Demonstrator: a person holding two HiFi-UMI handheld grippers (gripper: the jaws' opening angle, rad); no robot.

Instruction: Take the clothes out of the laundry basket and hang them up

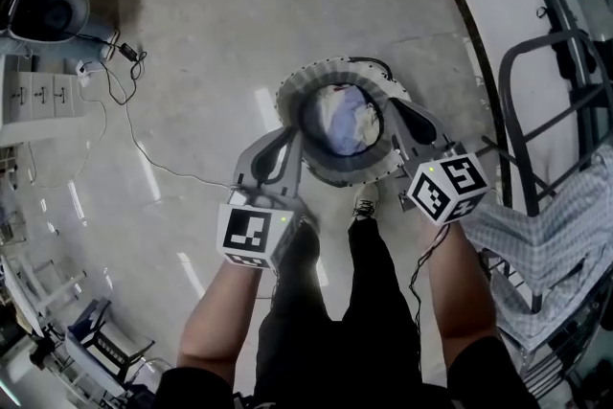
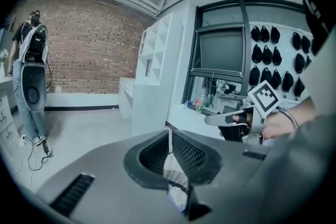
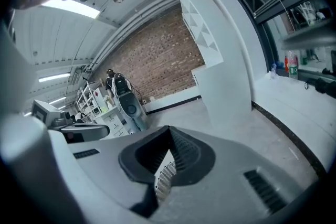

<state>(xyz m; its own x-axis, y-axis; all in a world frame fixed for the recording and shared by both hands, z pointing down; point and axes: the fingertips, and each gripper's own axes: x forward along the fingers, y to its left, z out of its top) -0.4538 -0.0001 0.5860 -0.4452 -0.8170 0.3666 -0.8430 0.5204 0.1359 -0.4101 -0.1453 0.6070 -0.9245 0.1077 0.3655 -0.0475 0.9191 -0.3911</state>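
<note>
1. Plainly, each tool's cube bore a black-and-white square marker, one on the left cube (image 1: 251,235) and one on the right cube (image 1: 450,187). These were block patterns, and the labels on the white drawer unit (image 1: 38,96) were too small to read.
2. The left tool (image 1: 295,139) was closed on the left side of the laundry basket (image 1: 345,175) at its rim. Its own view showed the jaws meeting at the tips, with striped mesh and a bit of bluish cloth just below them.
3. The right tool (image 1: 397,113) was closed in the same way on the opposite side of the rim, with a strip of mesh showing under its meeting jaws.
4. The clothes (image 1: 345,120), pale and bundled, lay inside the round basket, below its dark rim.
5. The basket sat between the two tools, just ahead of the person's shoe (image 1: 365,203). I could not tell whether it touched the floor (image 1: 220,43).
6. Open polished floor lay to the left of the basket and beyond it.
7. A thin cable (image 1: 144,148) trailed across the floor on the left, well apart from the basket.
8. On the right, a dark metal drying rack (image 1: 536,110) stood near the right tool, with a checked cloth (image 1: 556,235) draped over it beside the person's right forearm.
</note>
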